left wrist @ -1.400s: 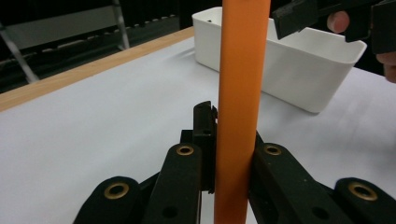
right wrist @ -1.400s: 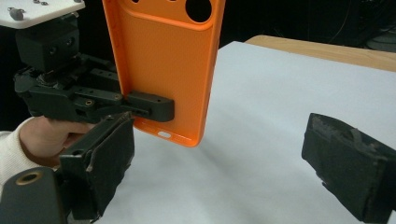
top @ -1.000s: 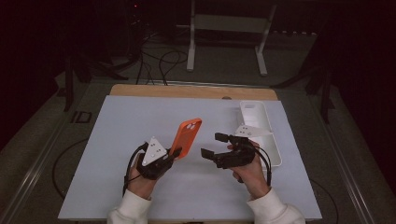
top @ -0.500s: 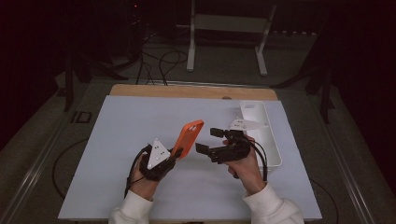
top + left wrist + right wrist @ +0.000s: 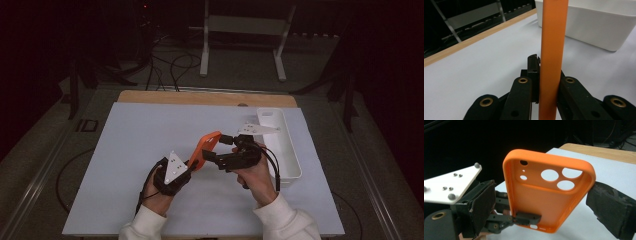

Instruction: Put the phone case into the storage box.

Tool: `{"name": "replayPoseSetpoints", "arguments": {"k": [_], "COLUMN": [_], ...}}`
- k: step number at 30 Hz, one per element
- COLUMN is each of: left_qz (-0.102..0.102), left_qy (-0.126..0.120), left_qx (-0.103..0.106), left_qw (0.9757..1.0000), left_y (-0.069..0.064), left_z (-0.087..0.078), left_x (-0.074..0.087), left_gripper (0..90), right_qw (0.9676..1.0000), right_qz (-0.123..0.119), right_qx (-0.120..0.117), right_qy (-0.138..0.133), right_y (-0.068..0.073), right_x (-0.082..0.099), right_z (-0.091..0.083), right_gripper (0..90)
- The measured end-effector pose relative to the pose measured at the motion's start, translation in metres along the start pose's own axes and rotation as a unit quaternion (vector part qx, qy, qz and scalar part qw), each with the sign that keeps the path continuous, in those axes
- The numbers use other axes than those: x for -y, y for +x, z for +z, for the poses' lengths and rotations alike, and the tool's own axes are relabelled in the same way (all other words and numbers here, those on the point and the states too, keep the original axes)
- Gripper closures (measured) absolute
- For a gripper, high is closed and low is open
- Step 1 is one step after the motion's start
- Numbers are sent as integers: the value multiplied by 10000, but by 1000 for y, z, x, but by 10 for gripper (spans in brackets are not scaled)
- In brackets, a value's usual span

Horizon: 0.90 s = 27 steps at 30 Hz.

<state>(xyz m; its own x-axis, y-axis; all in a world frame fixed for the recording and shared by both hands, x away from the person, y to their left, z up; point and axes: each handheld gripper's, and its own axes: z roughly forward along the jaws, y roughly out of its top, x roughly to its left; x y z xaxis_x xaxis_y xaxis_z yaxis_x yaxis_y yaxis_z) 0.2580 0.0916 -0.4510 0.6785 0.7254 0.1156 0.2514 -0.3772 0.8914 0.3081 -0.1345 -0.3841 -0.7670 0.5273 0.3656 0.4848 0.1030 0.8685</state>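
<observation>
Dark room, white tabletop [image 5: 125,165], white bin [image 5: 287,150] at right. Orange phone case [image 5: 206,148] held above tabletop, bottom edge pinched by left tongs [image 5: 192,162]. Right tongs [image 5: 220,147] spread, pads either side of case. Advice: centre pads on rims before squeezing.

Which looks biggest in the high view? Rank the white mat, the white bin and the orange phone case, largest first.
1. White mat, covering most of the tabletop.
2. White bin, a long narrow tray at the mat's right edge.
3. Orange phone case, held tilted above the mat, so it looks somewhat foreshortened, yet plainly smallest.
</observation>
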Motion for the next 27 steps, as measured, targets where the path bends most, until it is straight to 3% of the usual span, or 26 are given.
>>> {"name": "replayPoseSetpoints", "arguments": {"k": [9, 15, 27], "left_qz": [221, 313, 313], "left_qy": [179, 281, 343], "left_qx": [-230, -298, -337], "left_qw": [9993, 9987, 9984], "left_y": [-11, -16, -19], "left_z": [7, 10, 12], "left_x": [1, 2, 2], "left_gripper": [854, 849, 846], "right_qw": [9997, 9992, 9980], "right_qz": [123, 73, 69], "right_qx": [208, 388, 634], "right_qy": [16, 43, -19], "right_y": [4, 9, 12], "right_x": [-2, -3, -1], "right_z": [3, 7, 16], "right_gripper": [134, 137, 142]}}
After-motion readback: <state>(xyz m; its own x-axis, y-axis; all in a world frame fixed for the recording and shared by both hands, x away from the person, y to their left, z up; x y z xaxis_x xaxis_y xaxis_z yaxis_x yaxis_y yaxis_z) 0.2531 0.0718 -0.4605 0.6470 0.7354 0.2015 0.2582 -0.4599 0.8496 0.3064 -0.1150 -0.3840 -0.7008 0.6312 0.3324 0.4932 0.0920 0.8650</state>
